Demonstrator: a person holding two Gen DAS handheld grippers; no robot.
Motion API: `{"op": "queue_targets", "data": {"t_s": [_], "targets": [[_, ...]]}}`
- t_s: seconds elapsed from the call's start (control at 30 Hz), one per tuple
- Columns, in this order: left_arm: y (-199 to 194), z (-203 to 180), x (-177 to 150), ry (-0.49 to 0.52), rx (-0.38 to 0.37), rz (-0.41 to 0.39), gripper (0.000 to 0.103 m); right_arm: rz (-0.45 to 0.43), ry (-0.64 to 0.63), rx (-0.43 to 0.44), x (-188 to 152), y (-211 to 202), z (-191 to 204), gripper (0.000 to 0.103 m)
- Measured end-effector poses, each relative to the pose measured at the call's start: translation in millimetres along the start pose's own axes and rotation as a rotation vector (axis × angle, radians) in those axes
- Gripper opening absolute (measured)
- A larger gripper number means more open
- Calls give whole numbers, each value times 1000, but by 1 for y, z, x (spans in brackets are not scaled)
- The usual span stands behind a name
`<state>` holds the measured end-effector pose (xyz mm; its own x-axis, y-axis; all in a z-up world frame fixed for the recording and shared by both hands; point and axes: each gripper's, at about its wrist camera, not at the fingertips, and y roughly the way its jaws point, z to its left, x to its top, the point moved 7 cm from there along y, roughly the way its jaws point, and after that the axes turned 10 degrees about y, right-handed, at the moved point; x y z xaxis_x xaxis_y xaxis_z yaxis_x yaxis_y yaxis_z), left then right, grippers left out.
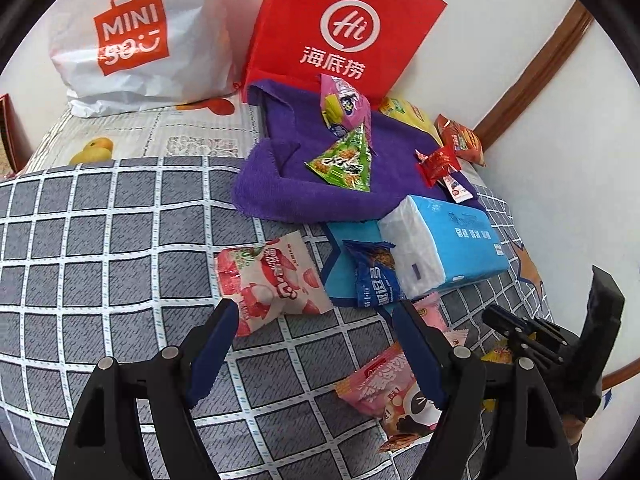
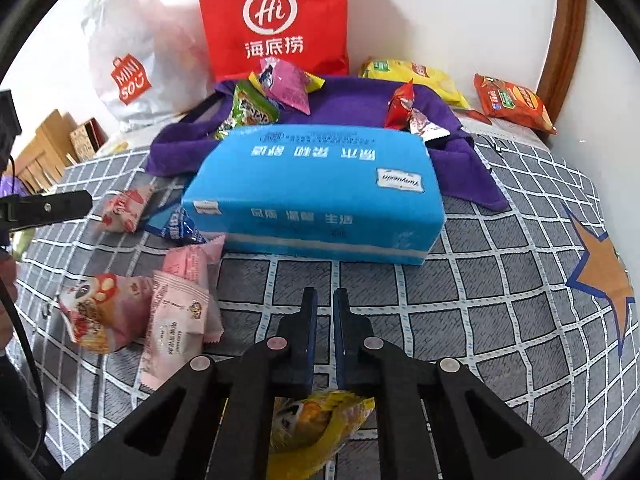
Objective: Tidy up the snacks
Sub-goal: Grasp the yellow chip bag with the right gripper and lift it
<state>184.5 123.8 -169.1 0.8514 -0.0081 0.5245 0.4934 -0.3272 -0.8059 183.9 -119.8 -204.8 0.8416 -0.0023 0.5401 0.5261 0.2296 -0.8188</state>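
Snack packets lie scattered on a grey checked bedspread (image 1: 100, 240). My left gripper (image 1: 316, 320) hovers open over it with nothing between its fingers. A white and pink lychee packet (image 1: 272, 280) lies just past its left finger, and a pink panda packet (image 1: 384, 392) lies by its right finger. A blue packet (image 1: 374, 276) leans on a blue tissue pack (image 2: 316, 196). My right gripper (image 2: 325, 300) is shut, pinching a yellow snack packet (image 2: 320, 420) that hangs under its fingers. More packets, one of them a green triangle (image 1: 344, 164), rest on a purple towel (image 2: 352, 100).
A red paper bag (image 1: 344, 28) and a white plastic shopping bag (image 1: 132, 40) stand against the back wall. An orange packet (image 2: 516, 104) and a yellow bag (image 2: 416, 76) lie at the far right by a wooden frame. Two pink packets (image 2: 180, 312) lie left of the right gripper.
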Motion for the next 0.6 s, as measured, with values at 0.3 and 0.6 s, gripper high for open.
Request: {"op": "queue_targets", "data": {"t_s": [0.3,0.6], "targets": [[-6,-9,-2,-14,4,3,78,-8,-32,95,-16,-25,-3,53],[-11,-32,-7,-1,10,3,78,-8,-107,70,-45,-15,1,72]]}}
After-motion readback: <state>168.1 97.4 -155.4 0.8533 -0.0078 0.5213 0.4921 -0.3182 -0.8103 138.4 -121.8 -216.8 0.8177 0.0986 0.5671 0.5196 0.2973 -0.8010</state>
